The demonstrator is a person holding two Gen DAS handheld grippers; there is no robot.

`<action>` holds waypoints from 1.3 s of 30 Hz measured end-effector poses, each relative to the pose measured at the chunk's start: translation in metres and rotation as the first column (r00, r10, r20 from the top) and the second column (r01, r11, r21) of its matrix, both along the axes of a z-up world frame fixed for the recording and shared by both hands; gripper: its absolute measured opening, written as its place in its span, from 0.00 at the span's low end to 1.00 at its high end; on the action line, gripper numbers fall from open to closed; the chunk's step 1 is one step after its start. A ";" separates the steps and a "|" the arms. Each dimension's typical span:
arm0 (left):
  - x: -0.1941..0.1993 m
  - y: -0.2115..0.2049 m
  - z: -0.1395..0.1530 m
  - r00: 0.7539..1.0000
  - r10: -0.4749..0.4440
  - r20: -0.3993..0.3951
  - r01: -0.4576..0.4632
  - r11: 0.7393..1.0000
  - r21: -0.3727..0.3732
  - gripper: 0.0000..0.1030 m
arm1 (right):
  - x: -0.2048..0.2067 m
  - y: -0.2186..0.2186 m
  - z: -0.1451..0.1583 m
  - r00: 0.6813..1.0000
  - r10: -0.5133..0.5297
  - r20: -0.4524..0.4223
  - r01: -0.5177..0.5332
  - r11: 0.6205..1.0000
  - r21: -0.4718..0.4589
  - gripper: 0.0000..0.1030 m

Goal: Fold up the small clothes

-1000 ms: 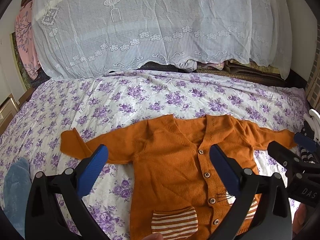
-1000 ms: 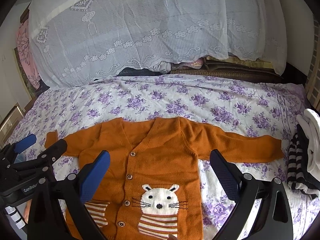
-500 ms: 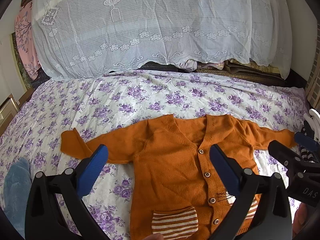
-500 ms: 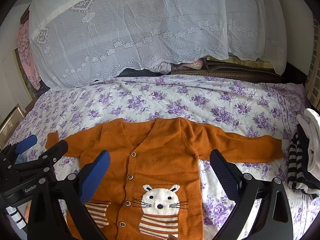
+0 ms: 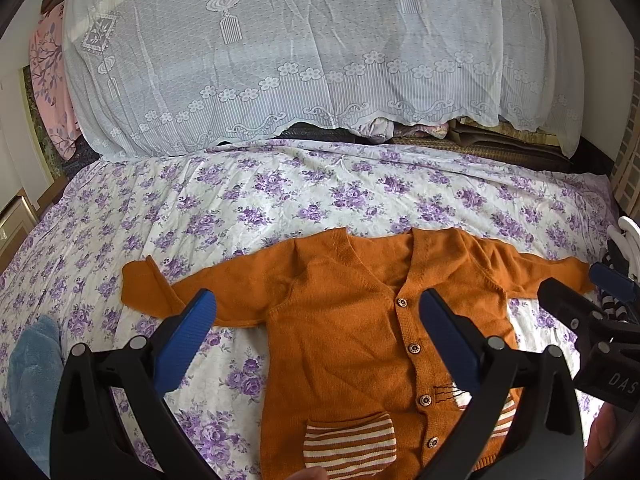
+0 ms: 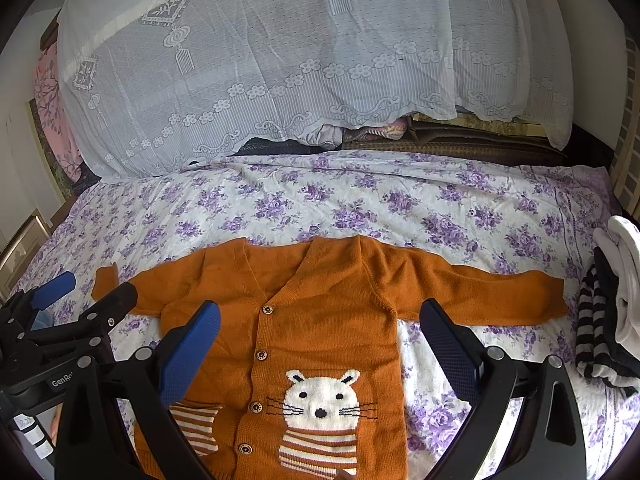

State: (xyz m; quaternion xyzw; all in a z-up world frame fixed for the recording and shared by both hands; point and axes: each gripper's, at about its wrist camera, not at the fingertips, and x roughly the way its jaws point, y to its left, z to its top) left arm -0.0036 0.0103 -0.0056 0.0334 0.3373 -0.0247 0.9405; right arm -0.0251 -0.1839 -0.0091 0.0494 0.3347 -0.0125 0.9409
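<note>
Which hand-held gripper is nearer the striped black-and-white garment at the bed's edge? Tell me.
Right. The right hand-held gripper hovers over the orange knitted cardigan, beside the striped garment; the left hand-held gripper is farther away.

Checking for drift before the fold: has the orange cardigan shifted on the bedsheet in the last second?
No. The orange cardigan lies where it did against the floral bedsheet.

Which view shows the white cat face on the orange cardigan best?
The right wrist view: the cat face on the cardigan sits whole between the open jaws. In the left wrist view only a few whiskers show beside a finger of the left gripper.
</note>
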 end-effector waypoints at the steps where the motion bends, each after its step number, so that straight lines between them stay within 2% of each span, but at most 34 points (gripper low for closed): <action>1: 0.000 0.000 0.000 1.000 0.000 0.000 0.000 1.000 0.000 0.96 | 0.000 0.000 0.000 1.000 0.000 0.000 0.000 1.000 -0.001 0.97; 22: -0.001 0.000 -0.001 1.000 -0.002 -0.003 0.002 1.000 -0.001 0.96 | -0.001 -0.001 -0.001 1.000 0.000 0.001 0.000 1.000 0.002 0.97; 30: 0.009 -0.001 -0.012 1.000 -0.012 -0.013 0.012 1.000 0.001 0.96 | -0.001 0.000 -0.001 1.000 -0.006 0.021 0.006 1.000 0.009 0.97; 33: 0.025 0.000 -0.023 0.999 -0.003 -0.050 0.003 1.000 0.000 0.96 | 0.005 -0.006 -0.006 0.999 -0.021 0.024 0.021 1.000 0.008 0.97; 39: 0.060 0.020 -0.056 0.988 0.058 -0.146 -0.060 0.998 -0.006 0.96 | 0.039 -0.036 -0.044 0.995 -0.061 -0.081 0.068 0.994 0.090 0.97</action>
